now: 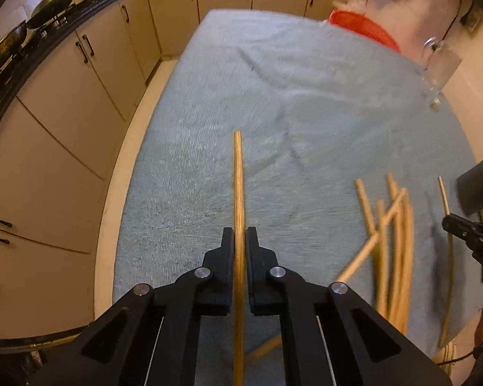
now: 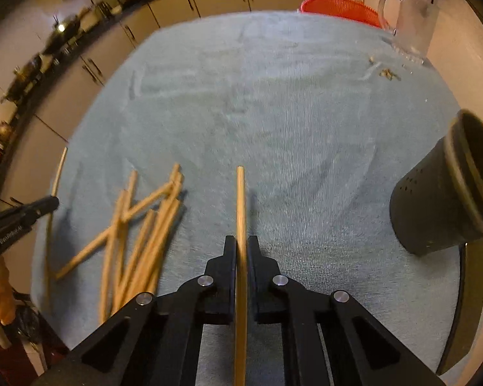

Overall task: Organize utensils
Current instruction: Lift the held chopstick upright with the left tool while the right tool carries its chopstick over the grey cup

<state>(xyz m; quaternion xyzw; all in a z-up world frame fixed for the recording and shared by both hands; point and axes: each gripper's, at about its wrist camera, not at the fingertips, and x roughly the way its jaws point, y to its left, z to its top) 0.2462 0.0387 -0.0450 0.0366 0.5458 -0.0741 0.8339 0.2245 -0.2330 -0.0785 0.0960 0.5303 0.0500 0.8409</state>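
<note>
My left gripper is shut on a wooden chopstick that runs straight ahead between its jaws, above the blue cloth. My right gripper is shut on another chopstick in the same way. A loose pile of several chopsticks lies on the cloth between the two grippers, at the right in the left wrist view and as the pile at the left in the right wrist view. A dark perforated utensil holder stands tilted at the right; its edge shows in the left wrist view.
The table is covered by a blue towel. A red basket and a clear plastic jug stand at the far right corner. Small crumbs lie near the jug. Kitchen cabinets and a stove with pans line the left.
</note>
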